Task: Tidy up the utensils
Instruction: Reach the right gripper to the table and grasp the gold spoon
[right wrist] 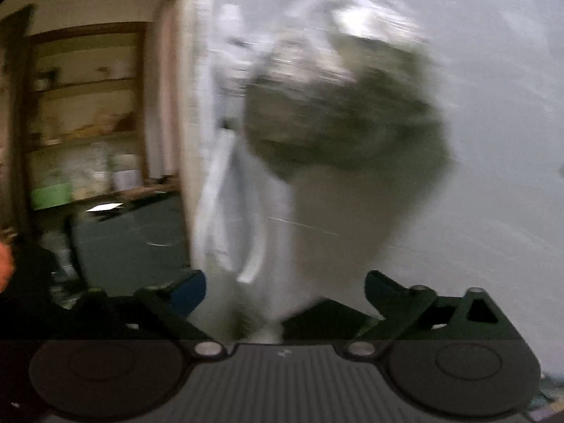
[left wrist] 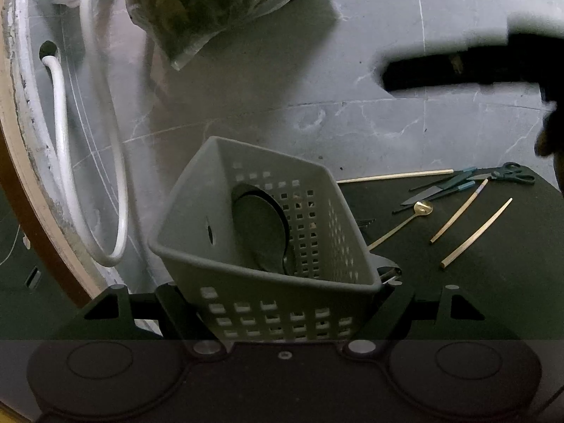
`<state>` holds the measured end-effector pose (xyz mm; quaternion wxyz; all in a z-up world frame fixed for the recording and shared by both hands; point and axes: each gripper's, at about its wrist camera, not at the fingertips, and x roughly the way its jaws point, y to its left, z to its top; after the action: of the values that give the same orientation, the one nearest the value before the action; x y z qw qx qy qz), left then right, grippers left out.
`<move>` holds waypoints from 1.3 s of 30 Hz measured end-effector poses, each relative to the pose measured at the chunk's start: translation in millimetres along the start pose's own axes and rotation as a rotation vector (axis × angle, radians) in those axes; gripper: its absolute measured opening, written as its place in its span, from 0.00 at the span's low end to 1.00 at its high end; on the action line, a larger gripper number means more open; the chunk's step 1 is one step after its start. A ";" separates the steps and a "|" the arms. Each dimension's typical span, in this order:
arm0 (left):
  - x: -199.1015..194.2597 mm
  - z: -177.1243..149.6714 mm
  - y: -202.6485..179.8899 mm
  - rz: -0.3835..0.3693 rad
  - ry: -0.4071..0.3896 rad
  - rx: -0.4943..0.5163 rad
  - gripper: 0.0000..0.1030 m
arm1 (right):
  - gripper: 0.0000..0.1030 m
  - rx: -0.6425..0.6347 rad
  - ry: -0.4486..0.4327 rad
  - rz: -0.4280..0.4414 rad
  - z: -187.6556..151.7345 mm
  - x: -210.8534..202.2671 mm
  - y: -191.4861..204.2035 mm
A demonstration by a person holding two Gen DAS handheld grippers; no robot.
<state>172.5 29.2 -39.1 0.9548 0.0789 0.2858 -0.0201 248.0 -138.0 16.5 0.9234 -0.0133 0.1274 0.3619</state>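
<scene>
My left gripper [left wrist: 285, 303] is shut on a grey perforated basket [left wrist: 197, 211] and holds it tilted, its fingers pressing the near wall from both sides. A dark round-ended utensil [left wrist: 261, 232] lies inside. On the dark table [left wrist: 493, 282] to the right lie a gold spoon [left wrist: 421, 208], three pale chopsticks [left wrist: 458, 211], a knife [left wrist: 423, 195] and green scissors [left wrist: 511, 172]. A dark blurred shape [left wrist: 440, 74] hangs above them at the upper right. In the blurred right wrist view my right gripper [right wrist: 285, 283] stands open, with nothing between its fingers.
A plastic bag of dark greens [left wrist: 218, 7] hangs on the grey marble wall, with a white hose [left wrist: 105, 176] looping down to its left. The right wrist view shows the same bag [right wrist: 345, 112] straight ahead and wooden shelves [right wrist: 88, 123] at far left.
</scene>
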 end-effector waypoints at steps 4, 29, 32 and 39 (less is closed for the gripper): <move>0.7 1.6 -0.1 0.003 0.011 -0.002 0.77 | 0.99 0.116 0.115 -0.203 -28.6 5.0 -51.7; 5.2 9.0 -6.6 0.038 0.050 -0.018 0.78 | 0.74 0.222 0.382 -0.409 -110.6 86.7 -135.1; 5.1 9.2 -6.8 0.040 0.051 -0.017 0.78 | 0.74 0.207 0.378 -0.417 -111.2 89.6 -132.5; 5.2 9.3 -7.2 0.042 0.052 -0.016 0.78 | 0.62 0.186 0.362 -0.419 -109.6 94.6 -125.2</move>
<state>181.3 20.6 -35.3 0.9480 0.0775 0.3088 0.0042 374.1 -180.3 -121.2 0.9375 -0.0189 0.3172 0.1416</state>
